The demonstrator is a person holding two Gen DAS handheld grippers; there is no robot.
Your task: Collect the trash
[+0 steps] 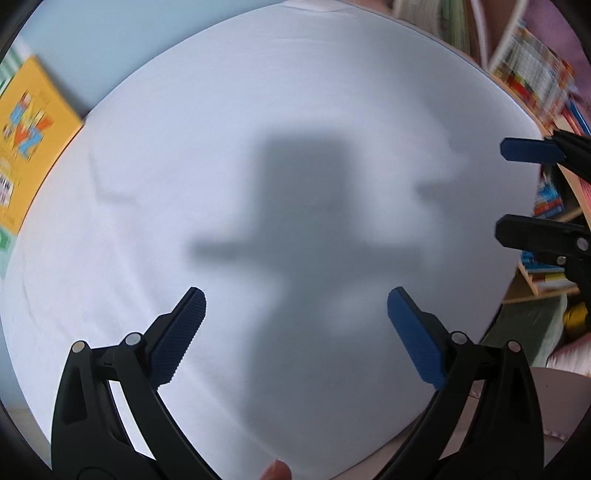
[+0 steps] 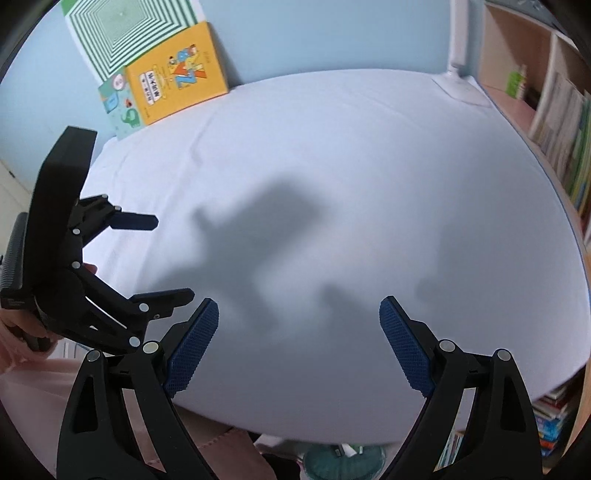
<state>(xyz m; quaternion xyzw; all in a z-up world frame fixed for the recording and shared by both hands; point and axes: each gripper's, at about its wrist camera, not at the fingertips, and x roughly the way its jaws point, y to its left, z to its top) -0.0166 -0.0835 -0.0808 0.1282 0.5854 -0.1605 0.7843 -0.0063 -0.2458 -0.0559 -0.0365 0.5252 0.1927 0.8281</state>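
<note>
While both grippers hover over a bare white table (image 2: 369,166), no trash shows in either view
Left gripper (image 1: 295,317) and right gripper (image 2: 299,328) hold their fingers wide and empty; books (image 2: 173,77) lean at the far left corner, so the next move likely calls for searching elsewhere

We hold our right gripper (image 2: 299,343) jaws wide apart above the white tablecloth (image 2: 351,166) | our left gripper (image 2: 166,258) at left, jaws spread too | yellow book (image 2: 177,74) and green striped book (image 2: 129,29) lean on far-left wall | bookshelf (image 2: 554,122) at right
</note>
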